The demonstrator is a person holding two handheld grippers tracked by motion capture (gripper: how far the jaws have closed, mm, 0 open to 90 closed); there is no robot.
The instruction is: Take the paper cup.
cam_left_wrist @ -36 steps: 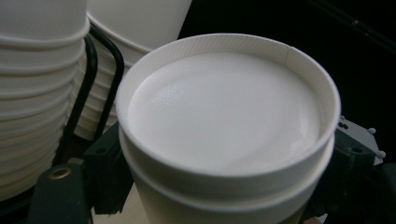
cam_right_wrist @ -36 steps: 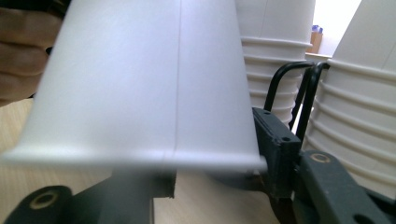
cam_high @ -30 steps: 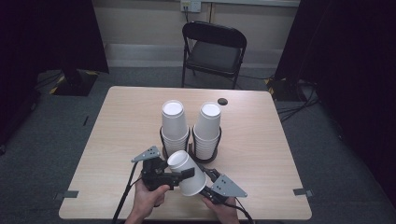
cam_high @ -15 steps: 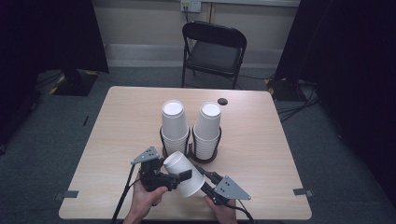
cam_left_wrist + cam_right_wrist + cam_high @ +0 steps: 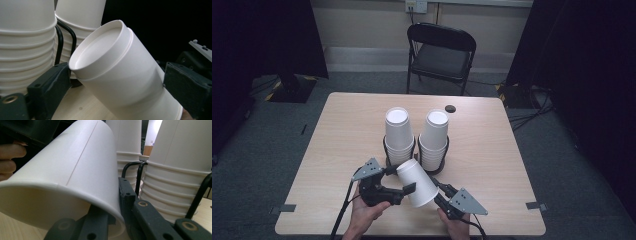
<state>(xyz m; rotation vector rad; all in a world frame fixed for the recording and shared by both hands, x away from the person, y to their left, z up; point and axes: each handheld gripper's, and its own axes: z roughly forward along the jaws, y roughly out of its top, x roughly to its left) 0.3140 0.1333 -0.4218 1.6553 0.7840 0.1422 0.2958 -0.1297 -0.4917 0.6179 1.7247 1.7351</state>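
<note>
single white paper cup (image 5: 417,182) lies tilted in the air low over the front of the surface (image 5: 492,170), base pointing up and away toward the stacks, open mouth toward the person. in the left gripper view the cup (image 5: 125,75) shows a second rim line just under its base, so it may be two cups nested; cannot tell for sure.

right gripper (image 5: 443,198) comes in from the lower right. in the right gripper view its jaws are clenched on the cup's wall at the mouth (image 5: 75,182), one jaw inside the rim, one outside.

left gripper (image 5: 398,181) sits just left of the cup. its jaws stand on either side of the cup body, one near the base, one far down toward the mouth; they have just been opening and then easing back a little, with the cup between them. the near jaw stands clear of the cup, the far one is close to it; released, as far as the view gives.

just behind the cup, two tall stacks of white cups, left stack (image 5: 398,132) and right stack (image 5: 434,137), stand upside down side by side in a black wire holder (image 5: 387,150).

a small dark disc (image 5: 450,108) lies near the far edge. a black folding chair (image 5: 439,55) stands beyond the surface. hands (image 5: 367,215) enter from the bottom edge.
</note>
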